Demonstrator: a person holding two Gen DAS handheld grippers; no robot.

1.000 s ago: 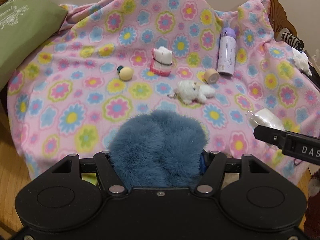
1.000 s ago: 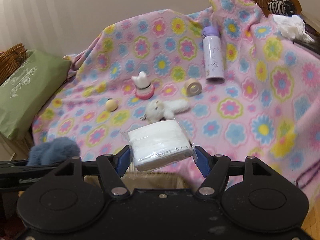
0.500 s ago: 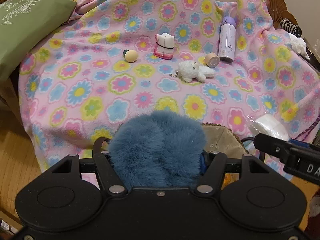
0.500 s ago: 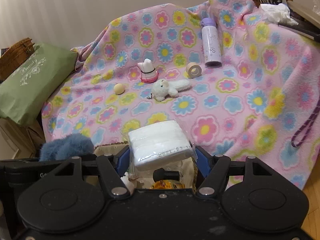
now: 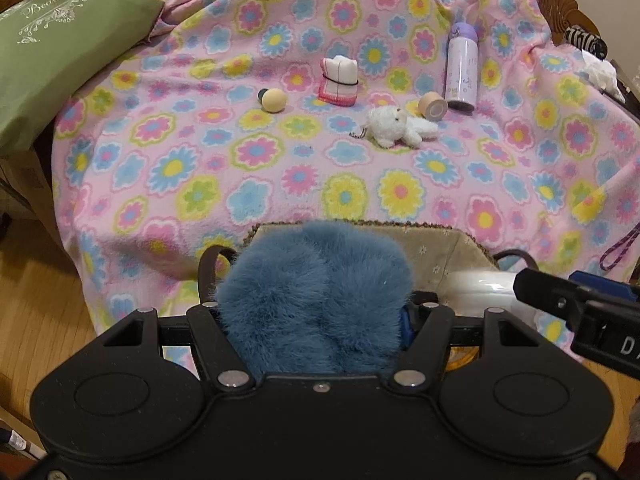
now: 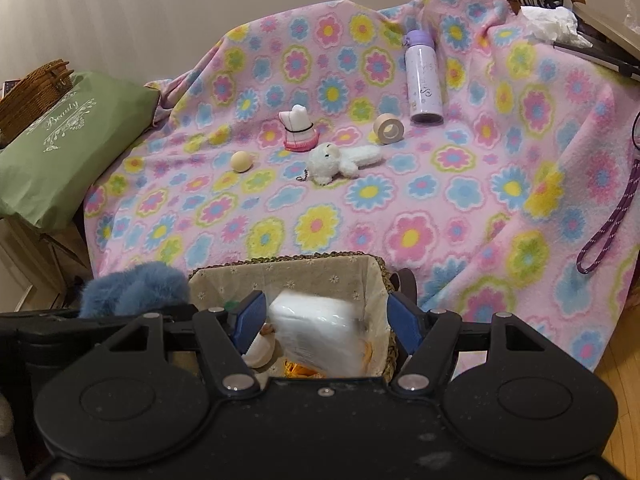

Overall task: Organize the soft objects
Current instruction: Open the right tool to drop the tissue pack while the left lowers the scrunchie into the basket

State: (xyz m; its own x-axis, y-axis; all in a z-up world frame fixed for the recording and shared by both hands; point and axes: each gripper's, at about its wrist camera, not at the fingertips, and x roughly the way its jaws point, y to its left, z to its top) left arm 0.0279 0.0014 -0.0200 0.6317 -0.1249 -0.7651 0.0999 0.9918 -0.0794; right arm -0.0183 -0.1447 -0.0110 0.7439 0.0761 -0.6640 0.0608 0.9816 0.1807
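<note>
Your left claw (image 5: 316, 316) is clamped on the blue fluffy thing (image 5: 316, 304) beside the basket (image 6: 376, 268); right claw (image 6: 326, 320) is spread wide, white packet (image 6: 320, 332) blurry inside the basket.

Purple bottle (image 6: 423, 80) upright at upper right; tape roll (image 6: 388, 128) just left of it; wooden ball (image 6: 241, 161) mid-left.
</note>
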